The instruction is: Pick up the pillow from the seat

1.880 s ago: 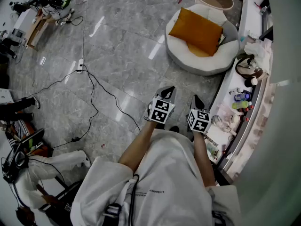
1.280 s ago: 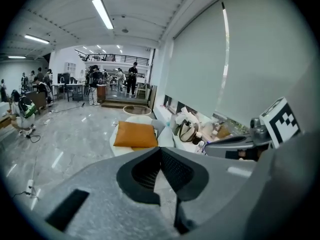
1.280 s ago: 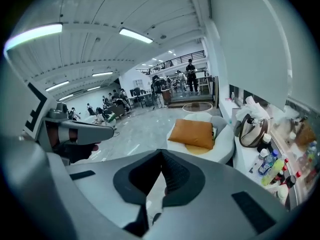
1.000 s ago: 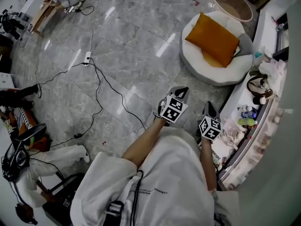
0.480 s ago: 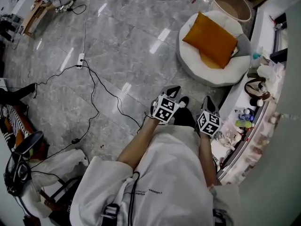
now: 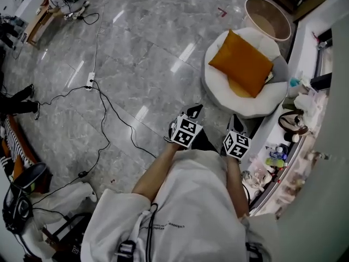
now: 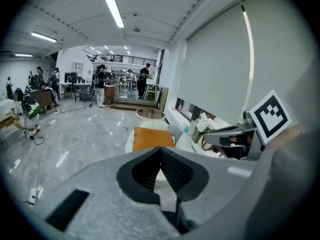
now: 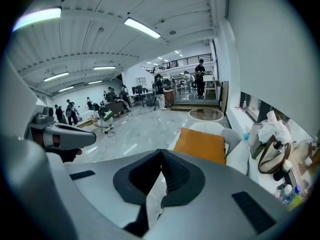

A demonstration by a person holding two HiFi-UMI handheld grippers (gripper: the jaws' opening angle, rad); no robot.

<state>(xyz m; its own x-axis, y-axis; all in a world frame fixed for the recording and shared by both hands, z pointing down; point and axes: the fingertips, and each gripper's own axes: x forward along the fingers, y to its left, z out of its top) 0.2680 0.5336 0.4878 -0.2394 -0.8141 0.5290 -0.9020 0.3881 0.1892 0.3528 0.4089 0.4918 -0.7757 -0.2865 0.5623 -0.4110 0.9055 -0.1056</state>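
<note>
An orange pillow leans tilted in a round white seat on the marble floor. In the head view both grippers are held side by side in front of the person, well short of the seat. My left gripper is shut with nothing in it, and its tips meet below the pillow. My right gripper is also shut and empty; its tips close just left of the pillow. Each gripper view shows the other gripper at its side.
A round beige tub stands behind the seat. A low ledge on the right carries bottles, a bag and clutter. Cables trail over the floor on the left. Several people stand far off in the hall.
The person has walked toward the seat and both grippers have come forward with them. The seat and pillow lie nearer. Both jaws stay shut.
</note>
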